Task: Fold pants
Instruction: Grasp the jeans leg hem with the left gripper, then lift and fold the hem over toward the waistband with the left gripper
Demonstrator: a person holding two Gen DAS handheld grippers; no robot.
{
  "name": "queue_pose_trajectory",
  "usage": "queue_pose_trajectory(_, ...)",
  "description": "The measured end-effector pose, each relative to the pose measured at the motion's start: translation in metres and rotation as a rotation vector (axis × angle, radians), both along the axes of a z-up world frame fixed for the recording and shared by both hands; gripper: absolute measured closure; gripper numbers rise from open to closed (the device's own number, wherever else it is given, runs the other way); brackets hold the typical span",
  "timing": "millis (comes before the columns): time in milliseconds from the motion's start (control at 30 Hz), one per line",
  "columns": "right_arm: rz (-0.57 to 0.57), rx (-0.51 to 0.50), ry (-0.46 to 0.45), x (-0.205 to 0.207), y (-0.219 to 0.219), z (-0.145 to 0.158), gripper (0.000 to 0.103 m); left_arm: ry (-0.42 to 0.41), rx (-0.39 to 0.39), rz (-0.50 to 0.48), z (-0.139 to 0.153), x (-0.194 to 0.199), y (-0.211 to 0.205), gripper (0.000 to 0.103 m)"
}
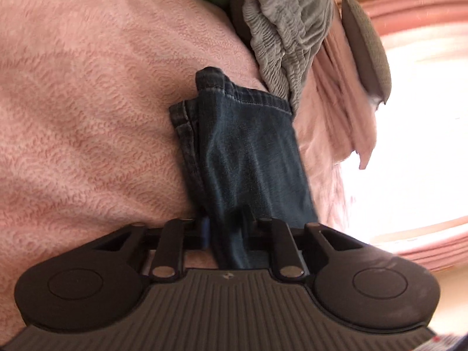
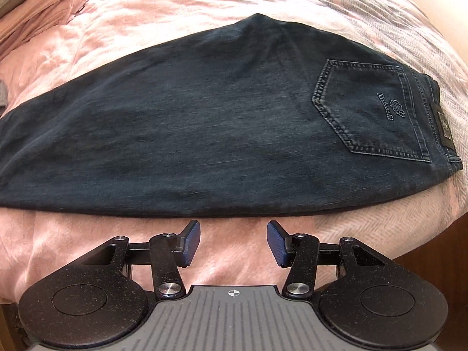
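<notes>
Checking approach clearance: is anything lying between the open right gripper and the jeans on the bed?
Nothing visible. Only bare pink bedspread separates the right gripper from the near edge of the jeans; its jaws stand open, short of the denim.

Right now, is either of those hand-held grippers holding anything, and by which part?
The left hand-held gripper is shut on the jeans near the leg hems. The right hand-held gripper is open, holding nothing.

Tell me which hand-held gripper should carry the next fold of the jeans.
Left. The left hand-held gripper is already shut on the jeans at the hem end, so it can likely carry it over. The right hand-held gripper is open, short of the jeans' near edge.
</notes>
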State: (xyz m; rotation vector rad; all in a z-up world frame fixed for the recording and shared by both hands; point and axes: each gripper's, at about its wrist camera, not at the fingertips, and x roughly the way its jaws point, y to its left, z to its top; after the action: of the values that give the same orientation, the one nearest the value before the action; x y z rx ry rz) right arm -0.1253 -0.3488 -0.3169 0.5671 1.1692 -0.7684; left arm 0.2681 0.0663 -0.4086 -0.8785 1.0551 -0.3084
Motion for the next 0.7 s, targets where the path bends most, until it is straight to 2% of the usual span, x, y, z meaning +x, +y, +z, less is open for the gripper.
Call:
queue_pose_trajectory(67, -0.002, 0.0, -0.007, -0.006, -0.007, -0.001, 0.055, -0.061, 0.092, -0.031, 0.015, -0.001, -0.01, 0.098)
queue_pose_trajectory(167, 0.0, -0.008, -0.017, -0.018, -0.021, -0.001, 0.055, -0.218, 0.311, -0.14, 0.054, -0.005, -0.042, 0.101)
queue_pose_trajectory(267, -0.015, -0.012, -0.028, -0.037, -0.037, -0.001, 0.055, -0.452, 0.512, -0.27, 0.105, -0.026, -0.093, 0.101)
queue_pose_trajectory(367, -0.042, -0.012, -0.036, -0.058, -0.057, 0.001, 0.055, -0.711, 0.614, -0.442, 0.152, -0.07, -0.157, 0.101)
queue_pose_trajectory(467, -0.066, -0.021, -0.053, -0.08, -0.08, 0.007, 0.055, -0.911, 0.593, -0.644, 0.184, -0.124, -0.222, 0.101)
queue_pose_trajectory(533, -0.084, -0.027, -0.067, -0.095, -0.093, 0.01, 0.055, -0.993, 0.567, -0.797, 0.19, -0.168, -0.261, 0.101)
queue_pose_trajectory(633, -0.123, -0.029, -0.091, -0.118, -0.114, 0.013, 0.055, -1.036, 0.513, -1.043, 0.169, -0.237, -0.308, 0.1)
queue_pose_trajectory(667, -0.139, -0.025, -0.098, -0.126, -0.121, 0.013, 0.055, -1.025, 0.517, -1.139, 0.152, -0.257, -0.322, 0.098)
queue_pose_trajectory(700, -0.152, -0.019, -0.106, -0.133, -0.126, 0.012, 0.055, -1.01, 0.539, -1.215, 0.131, -0.277, -0.332, 0.091)
